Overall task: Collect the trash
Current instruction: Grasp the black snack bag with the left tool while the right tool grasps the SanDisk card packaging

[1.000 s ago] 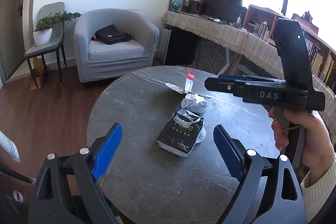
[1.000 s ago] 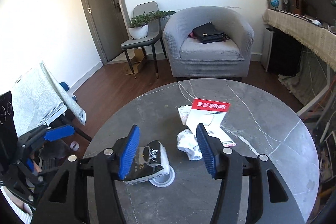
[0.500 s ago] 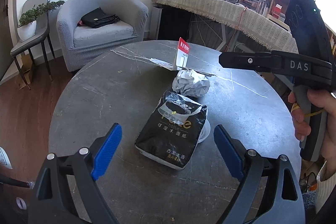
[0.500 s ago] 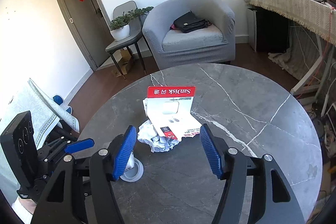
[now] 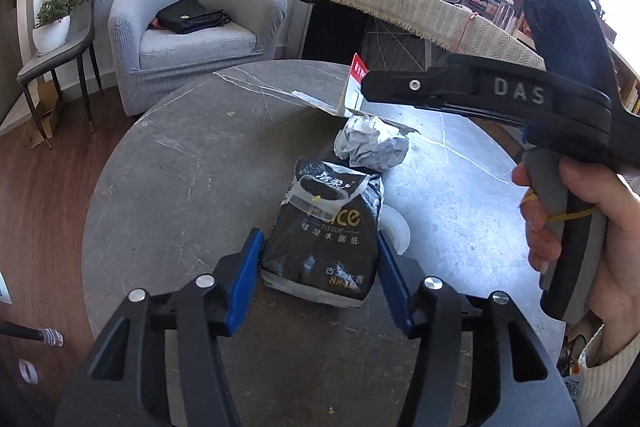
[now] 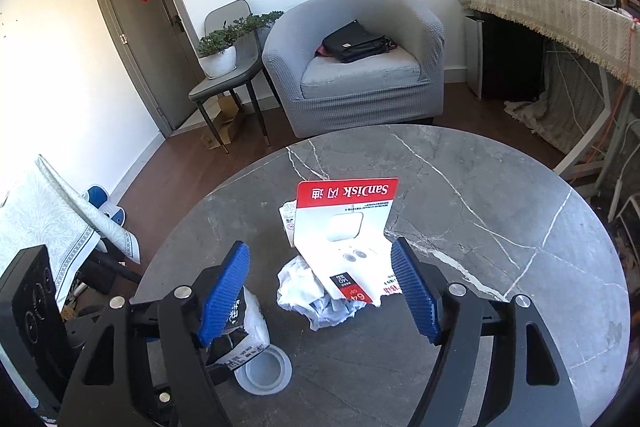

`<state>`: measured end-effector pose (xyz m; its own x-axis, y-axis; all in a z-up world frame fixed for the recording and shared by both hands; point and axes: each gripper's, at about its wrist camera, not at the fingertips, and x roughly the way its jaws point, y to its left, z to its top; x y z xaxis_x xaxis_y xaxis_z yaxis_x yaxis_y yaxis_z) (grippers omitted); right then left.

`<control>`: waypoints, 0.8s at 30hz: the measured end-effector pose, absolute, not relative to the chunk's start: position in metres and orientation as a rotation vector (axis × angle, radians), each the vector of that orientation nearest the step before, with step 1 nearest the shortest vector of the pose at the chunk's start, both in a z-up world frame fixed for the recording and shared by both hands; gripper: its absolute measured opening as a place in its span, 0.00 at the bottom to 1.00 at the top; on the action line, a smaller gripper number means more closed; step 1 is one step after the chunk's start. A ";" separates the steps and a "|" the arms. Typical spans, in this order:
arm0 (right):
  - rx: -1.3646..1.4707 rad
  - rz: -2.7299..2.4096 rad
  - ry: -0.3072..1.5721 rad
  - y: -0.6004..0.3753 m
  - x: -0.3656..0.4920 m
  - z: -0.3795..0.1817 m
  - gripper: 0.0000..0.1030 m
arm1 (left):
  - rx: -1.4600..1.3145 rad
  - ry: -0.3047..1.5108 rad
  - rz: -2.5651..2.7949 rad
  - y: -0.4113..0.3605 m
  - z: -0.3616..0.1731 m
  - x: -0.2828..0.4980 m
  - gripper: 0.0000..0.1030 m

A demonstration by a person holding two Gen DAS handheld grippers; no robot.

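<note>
Round grey table (image 5: 168, 163) carries four trash items: one black tissue pack (image 5: 324, 239), one crumpled paper ball (image 6: 316, 295), one SanDisk card (image 6: 348, 227), one white lid (image 6: 262, 371). Left tool (image 5: 320, 267), jaws just closing, pads pressed on the pack's sides. Right tool (image 6: 320, 291), jaws just widening, holds nothing, straddling the ball and card.

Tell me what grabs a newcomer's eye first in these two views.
First, the left tongs, whose jaws have just been closing, squeezing the near end of a black tissue pack on the round grey table. Just beyond it lies a crumpled paper ball. In the right wrist view, a red and white memory card package leans tilted over that ball, between the open right tongs, whose jaws have just been opening.
</note>
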<state>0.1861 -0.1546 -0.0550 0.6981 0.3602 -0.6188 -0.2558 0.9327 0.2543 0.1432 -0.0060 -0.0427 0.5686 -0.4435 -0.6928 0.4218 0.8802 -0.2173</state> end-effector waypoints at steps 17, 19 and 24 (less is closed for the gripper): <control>0.156 0.226 0.728 -0.132 0.217 -0.075 0.52 | -0.110 0.755 -0.549 0.017 -0.020 0.118 0.52; 0.148 0.218 0.733 -0.128 0.220 -0.078 0.47 | -0.103 0.755 -0.552 0.017 -0.020 0.117 0.52; 0.149 0.196 0.741 -0.127 0.223 -0.083 0.34 | -0.098 0.757 -0.557 0.019 -0.020 0.114 0.51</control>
<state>0.2228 -0.1271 -0.0831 0.7212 0.2291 -0.6538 -0.1244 0.9712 0.2031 0.1144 0.0191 -0.0202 0.5901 -0.5121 -0.6241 0.4434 0.8516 -0.2795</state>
